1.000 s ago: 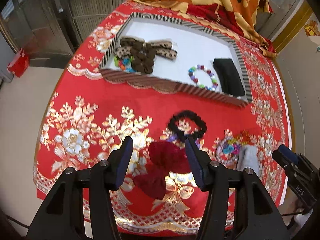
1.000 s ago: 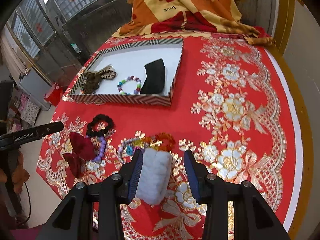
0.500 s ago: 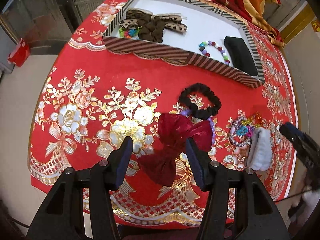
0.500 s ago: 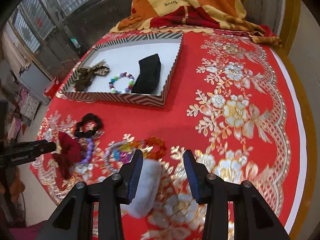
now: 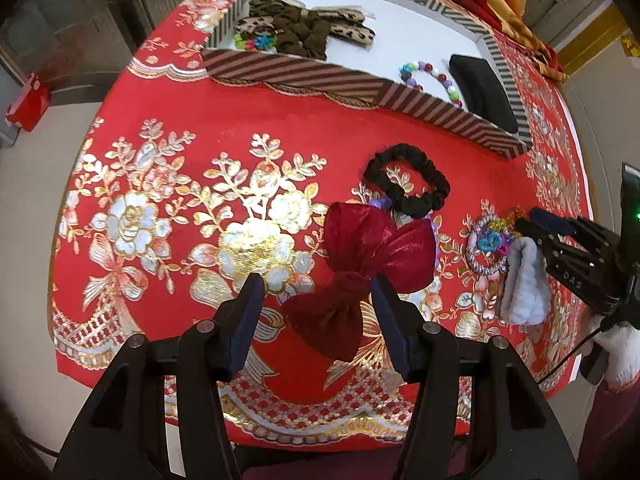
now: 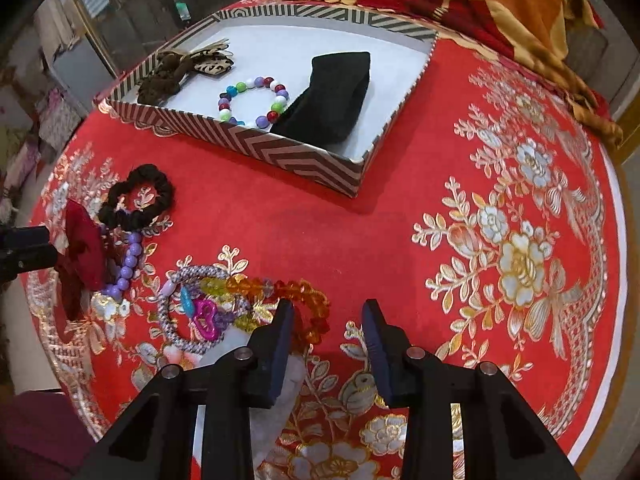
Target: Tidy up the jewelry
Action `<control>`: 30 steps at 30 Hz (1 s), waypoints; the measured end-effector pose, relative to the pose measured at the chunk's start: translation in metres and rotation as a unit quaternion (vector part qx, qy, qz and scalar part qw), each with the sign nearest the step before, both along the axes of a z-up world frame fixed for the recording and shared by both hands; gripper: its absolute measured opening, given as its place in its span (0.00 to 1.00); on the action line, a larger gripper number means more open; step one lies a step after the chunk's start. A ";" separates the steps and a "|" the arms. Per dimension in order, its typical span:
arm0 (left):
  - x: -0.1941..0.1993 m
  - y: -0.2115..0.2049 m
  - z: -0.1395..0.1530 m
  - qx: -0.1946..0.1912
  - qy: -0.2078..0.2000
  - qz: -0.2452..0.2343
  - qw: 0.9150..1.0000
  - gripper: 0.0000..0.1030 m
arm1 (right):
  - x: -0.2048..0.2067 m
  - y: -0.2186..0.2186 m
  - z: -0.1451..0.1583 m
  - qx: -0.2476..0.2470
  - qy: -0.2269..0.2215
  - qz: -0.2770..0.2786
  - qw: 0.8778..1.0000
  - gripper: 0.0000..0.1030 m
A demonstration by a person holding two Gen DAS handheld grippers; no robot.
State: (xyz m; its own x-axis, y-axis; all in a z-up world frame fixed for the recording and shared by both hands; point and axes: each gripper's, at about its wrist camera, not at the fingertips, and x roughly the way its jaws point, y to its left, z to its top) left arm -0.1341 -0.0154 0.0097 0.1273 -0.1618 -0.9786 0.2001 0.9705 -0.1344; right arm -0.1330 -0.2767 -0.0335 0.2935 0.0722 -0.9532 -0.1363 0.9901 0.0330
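Reading "DAS" in white on its black frame, the right gripper (image 5: 532, 220) appears at the far right of the left view. The left gripper (image 5: 316, 308) stands open around the knot of a satin dark red bow (image 5: 360, 268), which has drawn closer between its fingers. Just ahead lies a ruched black scrunchie (image 5: 408, 184); beyond it, the striped cardboard tray (image 5: 304, 80). The right gripper, also open, has shifted rightward off the fluffy white band (image 5: 524, 284), now under its left finger (image 6: 276, 344).
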 end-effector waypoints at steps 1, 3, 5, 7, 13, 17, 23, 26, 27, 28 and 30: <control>0.000 -0.002 -0.002 0.000 0.002 -0.004 1.000 0.54 | 0.001 0.000 0.000 -0.002 -0.003 -0.002 1.000 0.30; 0.000 -0.007 -0.005 0.002 0.004 -0.013 1.000 0.54 | 0.003 0.000 0.000 -0.005 -0.010 -0.007 1.000 0.25; 0.000 -0.012 -0.010 0.007 0.005 -0.023 1.000 0.54 | 0.004 0.001 0.000 -0.008 -0.015 -0.006 1.000 0.19; 0.001 -0.018 -0.016 0.013 0.006 -0.029 0.999 0.54 | 0.007 -0.002 0.001 0.000 -0.015 -0.010 1.000 0.09; 0.003 -0.031 -0.025 0.016 -0.003 -0.043 0.999 0.54 | 0.007 -0.014 0.014 0.048 -0.030 -0.039 0.998 0.09; 0.004 -0.031 -0.028 -0.001 -0.008 -0.039 0.999 0.37 | 0.002 -0.012 0.032 0.071 -0.047 -0.044 0.995 0.09; 0.004 -0.022 -0.023 -0.014 -0.013 -0.032 0.999 0.16 | -0.006 0.000 0.063 0.090 -0.078 -0.039 0.992 0.09; 0.005 -0.013 -0.011 -0.023 -0.018 -0.027 0.999 0.16 | -0.009 0.004 0.080 0.099 -0.099 -0.035 0.990 0.09; 0.006 -0.010 -0.006 -0.024 -0.021 -0.025 0.999 0.15 | -0.009 0.004 0.085 0.101 -0.105 -0.034 0.989 0.09; 0.008 -0.007 -0.001 -0.024 -0.026 -0.024 0.999 0.15 | -0.008 0.005 0.089 0.103 -0.108 -0.033 0.988 0.09; 0.010 -0.004 0.011 -0.029 -0.034 -0.022 0.999 0.15 | -0.007 0.006 0.098 0.105 -0.118 -0.032 0.987 0.09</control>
State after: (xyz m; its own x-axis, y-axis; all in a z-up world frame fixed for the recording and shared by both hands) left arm -0.1238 -0.0192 0.0203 0.1855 -0.2257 -0.9564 0.2534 0.9513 -0.1753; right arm -0.1404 -0.2711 0.0648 0.5156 0.2354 -0.8239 -0.1021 0.9716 0.2136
